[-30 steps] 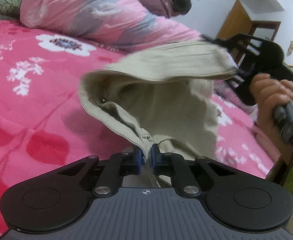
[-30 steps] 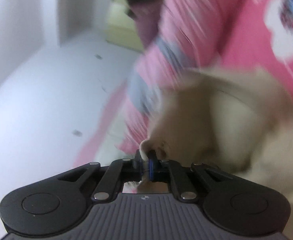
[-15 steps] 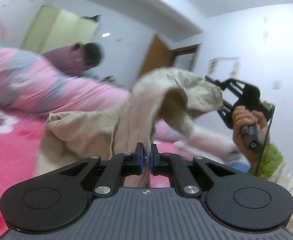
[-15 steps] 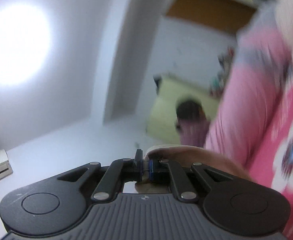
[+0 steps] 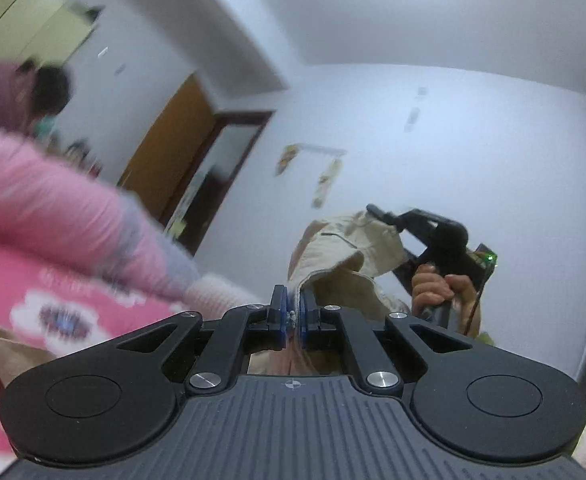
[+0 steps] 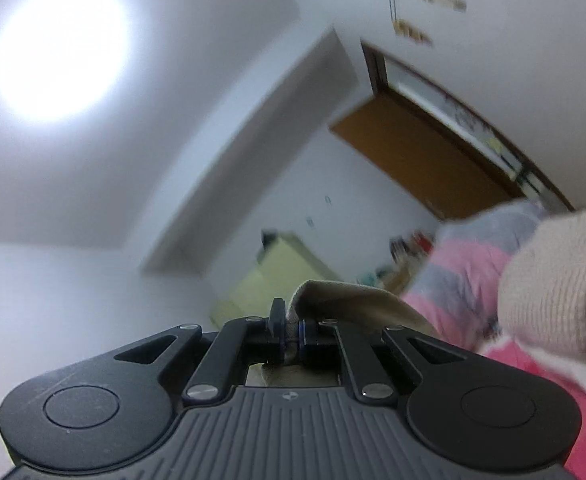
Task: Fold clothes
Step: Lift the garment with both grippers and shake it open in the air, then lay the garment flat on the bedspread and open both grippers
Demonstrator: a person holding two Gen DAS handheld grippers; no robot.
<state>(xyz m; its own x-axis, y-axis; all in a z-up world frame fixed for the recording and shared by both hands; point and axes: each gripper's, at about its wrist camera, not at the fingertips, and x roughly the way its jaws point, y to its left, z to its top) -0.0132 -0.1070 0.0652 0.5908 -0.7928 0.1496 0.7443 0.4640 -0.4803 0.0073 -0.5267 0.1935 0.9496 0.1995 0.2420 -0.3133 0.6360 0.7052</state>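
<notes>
A beige garment hangs in the air between my two grippers, lifted well above the bed. My left gripper is shut on one edge of it, and the cloth runs up from its blue pads toward the right. In the left wrist view my right gripper shows at the far end, held in a hand and clamped on the garment's other edge. Seen through the right wrist camera, my right gripper is shut on a beige fold that bulges over its fingers.
A pink flowered bed cover lies low at the left, with a rolled pink and grey quilt behind it. A person in a mauve top stands at the far left. A brown door and white walls fill the background.
Both grippers have risen and tilted upward with the garment, which has come off the bed. The views now show walls and ceiling instead of the bed cover.
</notes>
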